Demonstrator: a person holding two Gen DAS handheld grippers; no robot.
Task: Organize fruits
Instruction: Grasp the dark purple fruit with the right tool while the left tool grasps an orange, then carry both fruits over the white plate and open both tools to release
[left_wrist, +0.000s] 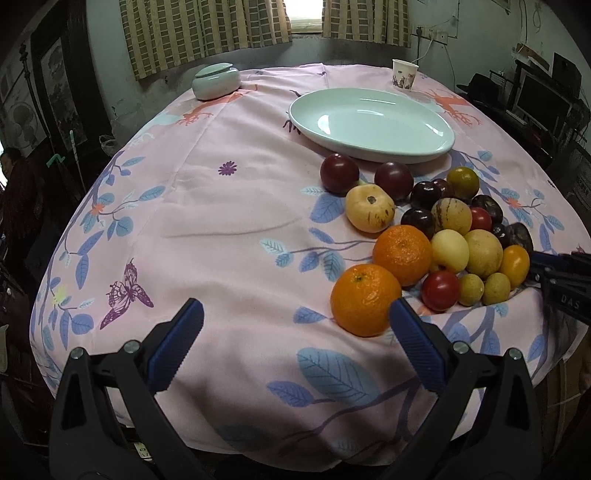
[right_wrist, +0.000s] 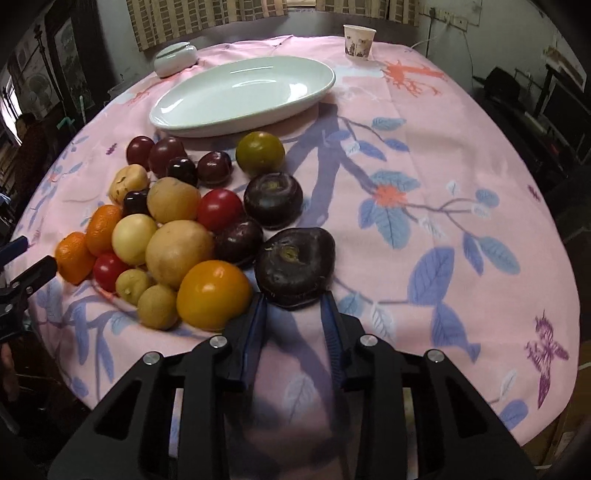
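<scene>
Starting at the left of the left wrist view: a pale jar (left_wrist: 216, 81) sits at the far edge of the cloth (left_wrist: 221, 229) with its lid on, so I can't tell what's inside. It's well apart from everything else and I'd guess it isn't part of the job.

The left claw (left_wrist: 295, 310) hangs low over bare cloth. It's spread wide with nothing between the fingers. The nearest orange (left_wrist: 364, 299) is just beside its right finger but not between the pads. My read is that it's lined up to take that orange.

The plate (left_wrist: 369, 122) lies just behind the fruit and it's completely empty. That's presumably where the fruit goes, so none of the sorting is done yet. A paper cup (left_wrist: 404, 74) stands upright behind the plate, and I can't really see into it.

The fruit pile (left_wrist: 443, 236) sits loose on the cloth with the pieces touching each other. There are oranges, red and yellow tomatoes, dark plums and some pale yellow ones. It's not in any container.

On the right edge of the pile are two dark flat-topped fruits. The right claw (right_wrist: 293, 297) is narrowed almost all the way onto the near edge of the closer dark fruit (right_wrist: 295, 262), which still rests on the cloth. The pads look pressed against its sides. It's on the outside of the pile, so it can be picked without knocking the others.
</scene>
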